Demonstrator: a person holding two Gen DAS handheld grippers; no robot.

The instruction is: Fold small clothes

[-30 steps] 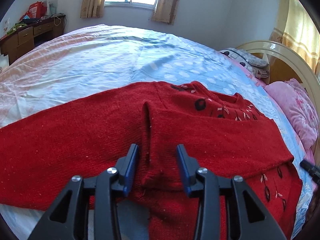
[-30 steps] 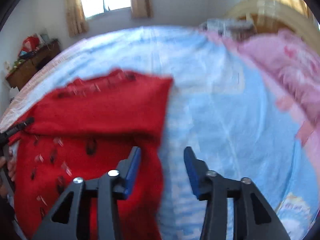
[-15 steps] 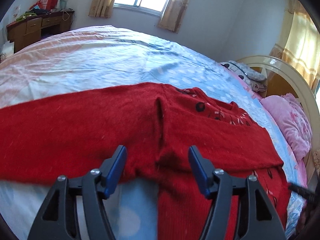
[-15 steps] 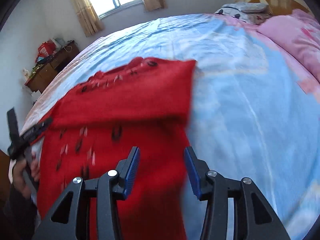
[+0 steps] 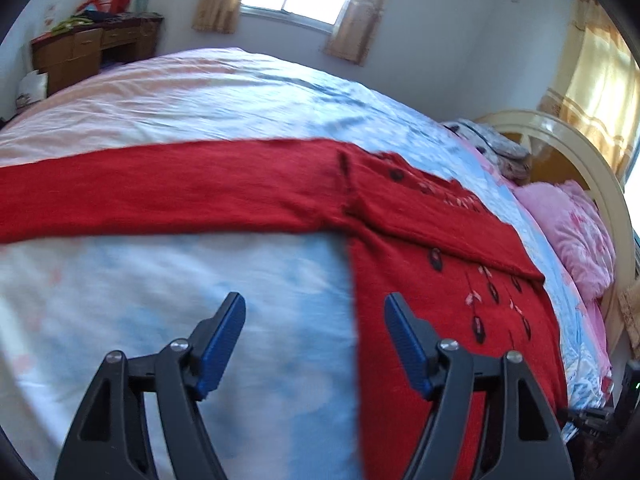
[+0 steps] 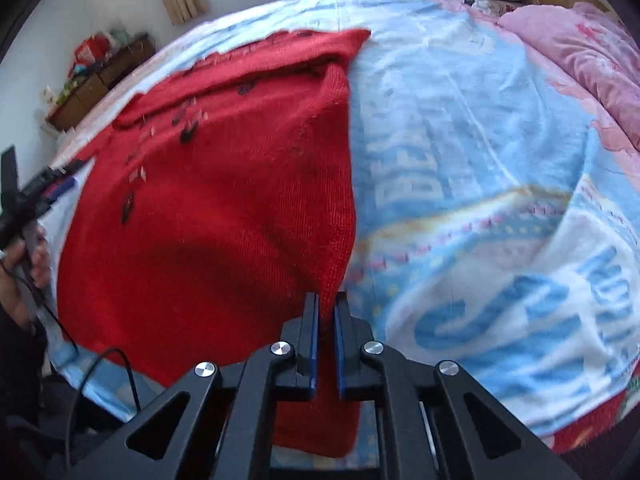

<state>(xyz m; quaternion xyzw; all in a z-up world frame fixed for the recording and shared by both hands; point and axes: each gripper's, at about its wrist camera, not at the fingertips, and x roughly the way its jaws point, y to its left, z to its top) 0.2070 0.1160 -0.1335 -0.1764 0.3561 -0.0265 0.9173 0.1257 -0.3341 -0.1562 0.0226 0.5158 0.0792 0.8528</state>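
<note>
the red sweater (image 5: 448, 264) lies flat on the bed (image 5: 200, 92), its body toward the headboard (image 5: 576, 148) side and one long sleeve (image 5: 160, 192) stretched straight out the other way. the right tool (image 6: 327, 304) is pinched nearly closed on the sweater's lower side edge, a ridge of knit caught between the blue pads (image 6: 313, 328), and the cloth rises slightly toward it. the left tool (image 5: 314, 340) hangs wide open with nothing in it, above bare sheet just beside the sweater's other edge. to do this fold well, i'd say the right side wants lifting only enough to clear the bed and then carrying across the body in one even sweep, while the left tool takes or pins the matching point so the edge lands straight; the knit looks loose and likely to sag or drag. the outstretched sleeve looks still to be folded in. a pink pillow (image 6: 584, 40) sits near the headboard, well apart from the sweater, and a wooden desk (image 5: 92, 52) stands beyond the bed's far side; neither is in the way.
</note>
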